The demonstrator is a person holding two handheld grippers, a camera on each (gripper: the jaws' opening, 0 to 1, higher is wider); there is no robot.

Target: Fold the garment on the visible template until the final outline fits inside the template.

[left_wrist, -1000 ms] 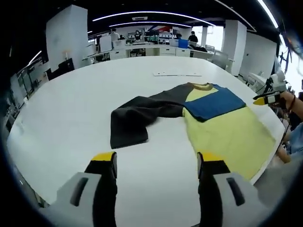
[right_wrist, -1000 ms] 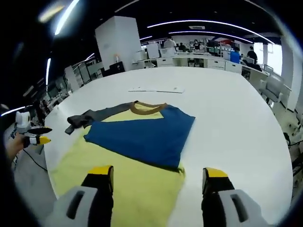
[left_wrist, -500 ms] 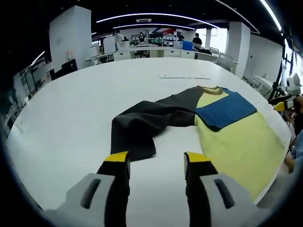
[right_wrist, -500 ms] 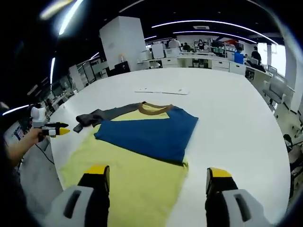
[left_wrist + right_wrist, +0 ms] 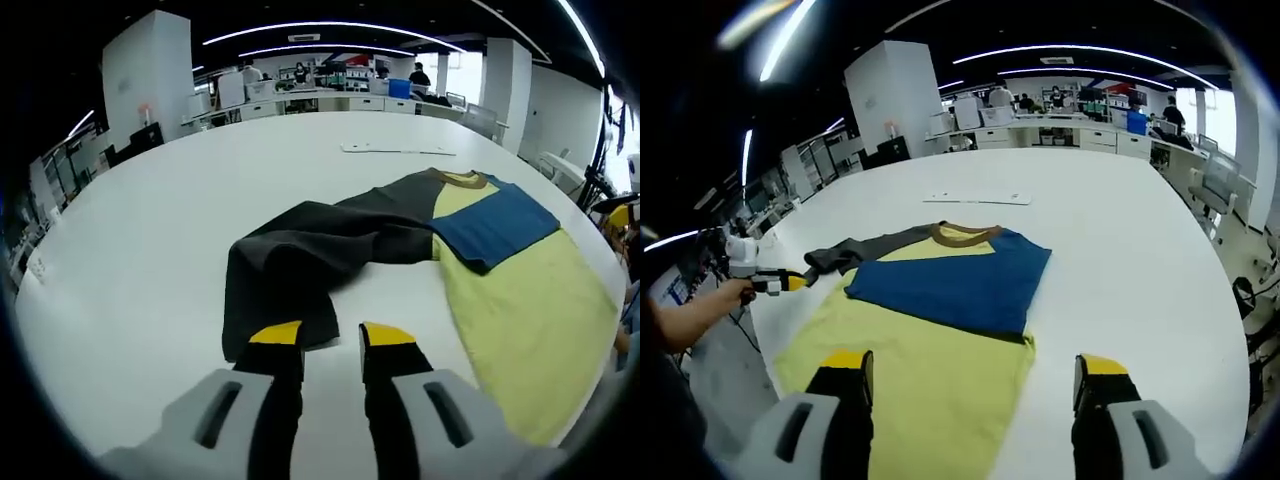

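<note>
A long-sleeved shirt lies flat on the white table point(image 5: 130, 230). Its body is yellow point(image 5: 530, 320), with a blue sleeve point(image 5: 495, 225) folded across the chest and a dark grey sleeve point(image 5: 300, 260) stretched out to the side. My left gripper point(image 5: 331, 338) sits low at the cuff end of the grey sleeve, its jaws narrowed but still apart, with bare table between them. In the right gripper view it shows as the left gripper point(image 5: 780, 283), held by a hand beside the grey sleeve point(image 5: 855, 252). My right gripper point(image 5: 975, 365) is open wide above the yellow hem point(image 5: 930, 370), holding nothing.
A thin white strip point(image 5: 400, 150) lies on the table beyond the shirt's brown collar point(image 5: 962, 233). The table edge runs close to the yellow hem. Desks, pillars and people stand far behind. Bare table spreads left of the grey sleeve.
My left gripper has moved in to the grey sleeve's cuff and its jaws have drawn much closer together. The right gripper stays open and has barely shifted.
</note>
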